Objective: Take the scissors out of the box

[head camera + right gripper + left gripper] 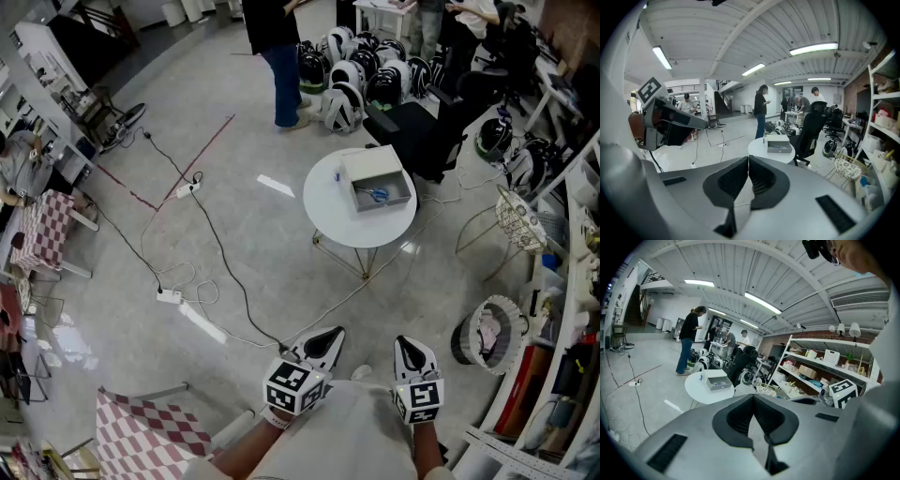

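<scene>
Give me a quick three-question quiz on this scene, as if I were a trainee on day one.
1. True or false: the scissors lie inside the open box on the round white table.
2. Pick one. The left gripper and the right gripper are:
A) both shut and empty, held well short of the table
B) both wide open over the box
C) one of them clamped on the scissors
3. Fill in: the scissors' handles are ___ in colour.

Key: 1 true; 2 A; 3 blue.
</scene>
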A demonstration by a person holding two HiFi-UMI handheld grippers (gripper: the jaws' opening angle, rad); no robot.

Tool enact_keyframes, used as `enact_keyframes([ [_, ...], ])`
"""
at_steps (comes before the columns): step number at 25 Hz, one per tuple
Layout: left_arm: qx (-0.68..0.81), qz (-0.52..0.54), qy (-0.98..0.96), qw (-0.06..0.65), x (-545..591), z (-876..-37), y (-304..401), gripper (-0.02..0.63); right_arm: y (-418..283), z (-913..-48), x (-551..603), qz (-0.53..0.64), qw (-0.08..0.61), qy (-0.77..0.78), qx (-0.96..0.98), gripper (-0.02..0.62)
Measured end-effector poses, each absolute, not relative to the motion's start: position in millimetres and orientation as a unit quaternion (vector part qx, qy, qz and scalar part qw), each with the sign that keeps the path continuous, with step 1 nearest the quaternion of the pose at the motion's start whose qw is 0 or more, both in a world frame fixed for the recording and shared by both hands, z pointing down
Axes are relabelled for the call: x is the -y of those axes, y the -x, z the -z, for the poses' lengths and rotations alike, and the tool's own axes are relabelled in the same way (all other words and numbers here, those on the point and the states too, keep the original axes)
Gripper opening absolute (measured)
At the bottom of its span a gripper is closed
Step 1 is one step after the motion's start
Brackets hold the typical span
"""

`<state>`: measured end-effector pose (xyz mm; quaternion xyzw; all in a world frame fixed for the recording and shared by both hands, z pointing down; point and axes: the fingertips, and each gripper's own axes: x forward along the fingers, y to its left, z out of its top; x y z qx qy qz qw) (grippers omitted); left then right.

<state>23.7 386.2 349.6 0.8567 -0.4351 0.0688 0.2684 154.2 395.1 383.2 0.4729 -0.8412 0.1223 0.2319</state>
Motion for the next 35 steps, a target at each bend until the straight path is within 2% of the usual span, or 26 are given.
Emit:
enact_keyframes([
  [8,0.439,-0.073,-0.854,0.268,-399,-342,-87,0.011,-206,-363,-405,-0.127,0.198,-0.47,0.851,0.071],
  [17,0.456,-0.076,-0.847,0.263,-413,-348,-122,0.011,-227,-345,-407,-0.12,0.15,-0.433,0.881,0.072],
  [27,0.472,-0.079,-0.832,0.281,-383,-365,-130,0.011,-244,-364,-370,-0.125,0.177,-0.435,0.874,0.069],
  [35,0.463,-0.064,-0.835,0.29,-273,-373,-112,0.011,-214,-363,-262,-0.105,0.19,-0.422,0.88,0.071],
])
